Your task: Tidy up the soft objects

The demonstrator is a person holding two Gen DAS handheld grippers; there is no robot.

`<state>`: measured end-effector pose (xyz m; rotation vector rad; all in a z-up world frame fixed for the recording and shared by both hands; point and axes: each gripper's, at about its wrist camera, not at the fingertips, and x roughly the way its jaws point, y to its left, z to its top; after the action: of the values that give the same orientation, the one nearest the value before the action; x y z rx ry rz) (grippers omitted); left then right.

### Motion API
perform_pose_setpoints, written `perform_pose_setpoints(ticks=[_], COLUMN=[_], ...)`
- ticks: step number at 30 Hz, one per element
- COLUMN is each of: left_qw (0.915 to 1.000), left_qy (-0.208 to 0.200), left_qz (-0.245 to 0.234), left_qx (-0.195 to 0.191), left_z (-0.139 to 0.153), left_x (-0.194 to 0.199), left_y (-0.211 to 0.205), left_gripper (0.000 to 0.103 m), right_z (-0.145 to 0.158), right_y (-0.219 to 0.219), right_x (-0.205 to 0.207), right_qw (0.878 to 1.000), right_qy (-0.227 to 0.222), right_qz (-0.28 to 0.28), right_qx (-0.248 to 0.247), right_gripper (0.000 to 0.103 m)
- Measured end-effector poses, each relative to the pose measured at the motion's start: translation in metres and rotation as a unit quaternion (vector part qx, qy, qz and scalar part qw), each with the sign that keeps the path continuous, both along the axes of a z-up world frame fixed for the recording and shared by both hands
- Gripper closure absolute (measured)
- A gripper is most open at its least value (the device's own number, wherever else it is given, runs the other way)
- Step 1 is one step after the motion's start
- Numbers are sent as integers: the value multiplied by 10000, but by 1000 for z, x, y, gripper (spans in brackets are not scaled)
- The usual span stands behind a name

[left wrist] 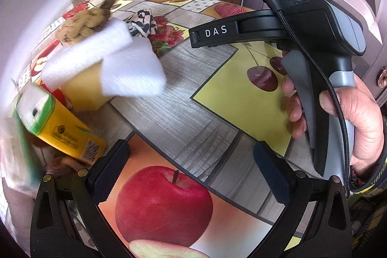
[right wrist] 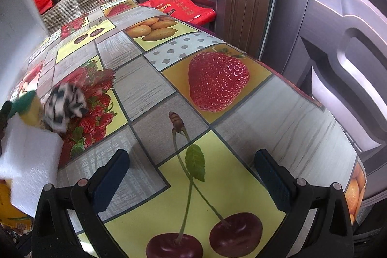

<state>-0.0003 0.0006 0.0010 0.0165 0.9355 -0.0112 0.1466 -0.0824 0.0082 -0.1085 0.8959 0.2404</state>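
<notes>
- We judge the sorting barely begun: the soft things sit crowded together at the far left of the desk (left wrist: 183, 98), and nothing is in either grasp.
- Our left hand-held gripper (left wrist: 191, 171) is released, its jaws spread wide over the printed apple with only tablecloth between them.
- Our right hand-held gripper (right wrist: 192, 175) is likewise released, jaws apart over the printed cherries, holding nothing; it hangs well apart from the pile.
- Counting the soft things we can make out: two white foam blocks (left wrist: 130, 69), one leaning over a single yellow sponge (left wrist: 82, 88); one brown knitted piece (left wrist: 82, 24) behind them; one black-and-white patterned cloth (left wrist: 142, 23) bunched on the strawberry print.
- One yellow and green carton (left wrist: 58, 127) lies tilted at the left edge; we cannot tell if it counts as soft.
- Left to do, in our judgement: nearly everything.
</notes>
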Motion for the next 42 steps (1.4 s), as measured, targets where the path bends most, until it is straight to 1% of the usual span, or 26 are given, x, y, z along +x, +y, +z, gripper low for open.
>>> perform_pose_setpoints(ticks=[42], left_qw=[10000], left_qy=[-4], left_qz=[1], left_qx=[0], left_z=[0], left_x=[1], left_y=[-1], left_gripper=[1], right_z=[1], right_y=[3], right_x=[0], right_qw=[10000], right_qy=[6], right_qz=[8], right_qx=[8], right_gripper=[0])
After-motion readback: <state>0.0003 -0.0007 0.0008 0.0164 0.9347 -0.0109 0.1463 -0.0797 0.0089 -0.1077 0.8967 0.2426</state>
